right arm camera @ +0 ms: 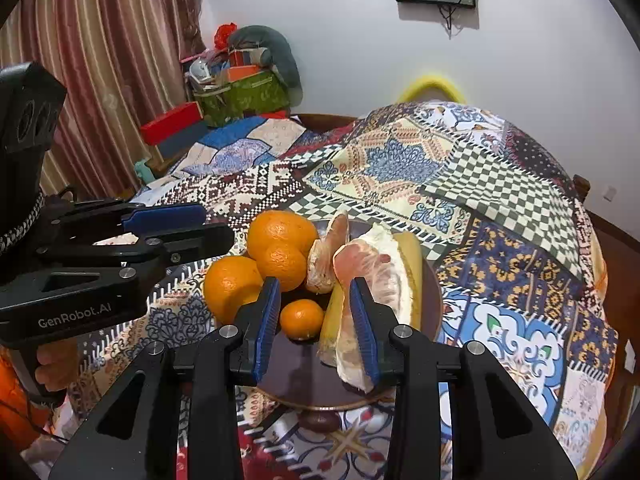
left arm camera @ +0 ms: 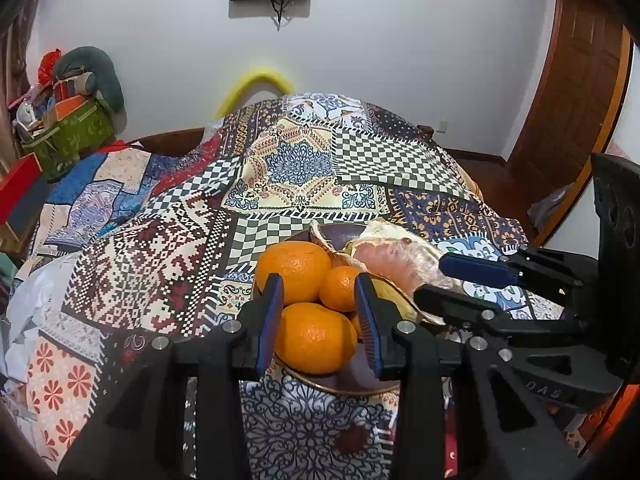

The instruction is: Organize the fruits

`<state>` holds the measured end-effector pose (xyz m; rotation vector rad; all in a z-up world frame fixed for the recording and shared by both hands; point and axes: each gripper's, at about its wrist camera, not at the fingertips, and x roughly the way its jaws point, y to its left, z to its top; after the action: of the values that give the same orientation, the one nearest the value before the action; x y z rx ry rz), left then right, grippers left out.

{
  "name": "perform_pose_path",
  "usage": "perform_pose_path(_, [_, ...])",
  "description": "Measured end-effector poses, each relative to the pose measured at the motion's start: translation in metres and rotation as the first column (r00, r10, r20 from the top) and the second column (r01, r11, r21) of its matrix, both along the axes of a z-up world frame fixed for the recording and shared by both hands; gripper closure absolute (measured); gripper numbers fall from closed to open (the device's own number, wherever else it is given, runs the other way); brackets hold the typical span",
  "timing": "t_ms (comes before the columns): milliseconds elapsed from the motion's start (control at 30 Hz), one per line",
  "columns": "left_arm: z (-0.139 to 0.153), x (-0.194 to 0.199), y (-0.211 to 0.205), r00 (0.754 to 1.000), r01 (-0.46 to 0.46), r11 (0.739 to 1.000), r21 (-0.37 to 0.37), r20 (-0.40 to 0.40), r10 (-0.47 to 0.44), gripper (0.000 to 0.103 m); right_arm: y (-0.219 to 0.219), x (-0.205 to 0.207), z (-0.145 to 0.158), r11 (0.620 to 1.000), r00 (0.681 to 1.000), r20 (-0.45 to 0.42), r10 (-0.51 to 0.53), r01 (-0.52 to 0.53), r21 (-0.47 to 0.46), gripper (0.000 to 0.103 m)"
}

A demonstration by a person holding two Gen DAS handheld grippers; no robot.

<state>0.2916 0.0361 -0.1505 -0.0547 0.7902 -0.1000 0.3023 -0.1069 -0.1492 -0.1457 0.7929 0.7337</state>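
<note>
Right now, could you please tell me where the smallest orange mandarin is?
In the right wrist view, the smallest orange mandarin sits on the dark round plate, between the right gripper fingers, just left of the peeled pomelo wedge.

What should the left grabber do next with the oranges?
Probably ease the left gripper forward and shut on the nearest orange. Its jaws are open on either side of that orange, which lies at the plate's front edge. The right gripper hangs open over the plate too.
</note>
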Motion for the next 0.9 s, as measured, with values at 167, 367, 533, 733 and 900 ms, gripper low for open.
perform_pose_path(167, [0.012, -0.019, -0.001, 1.000, -0.002, 1.000, 0.005, 0.018, 0.002, 0.067, -0.009, -0.012, 0.012, 1.000, 1.000, 0.015, -0.018, 0.018, 0.012, 0.070])
perform_pose_path(367, [0.023, -0.045, -0.002, 1.000, -0.008, 1.000, 0.007, 0.030, 0.008, 0.067, -0.021, -0.032, 0.026, 0.999, 0.998, 0.039, -0.048, 0.047, 0.023, 0.070])
perform_pose_path(533, [0.020, -0.060, -0.004, 1.000, -0.008, 1.000, 0.006, 0.012, 0.008, 0.066, -0.031, -0.045, 0.029, 0.997, 0.997, 0.037, -0.068, 0.067, 0.031, 0.070])
perform_pose_path(733, [0.009, -0.070, -0.009, 1.000, 0.000, 1.000, 0.017, -0.024, 0.000, 0.066, -0.041, -0.060, 0.023, 0.996, 0.996, 0.024, -0.086, 0.086, 0.023, 0.070])
perform_pose_path(900, [-0.007, -0.075, -0.011, 0.998, -0.003, 1.000, 0.009, -0.065, 0.004, 0.066, -0.047, -0.067, 0.016, 0.995, 0.995, 0.003, -0.099, 0.099, 0.015, 0.070])
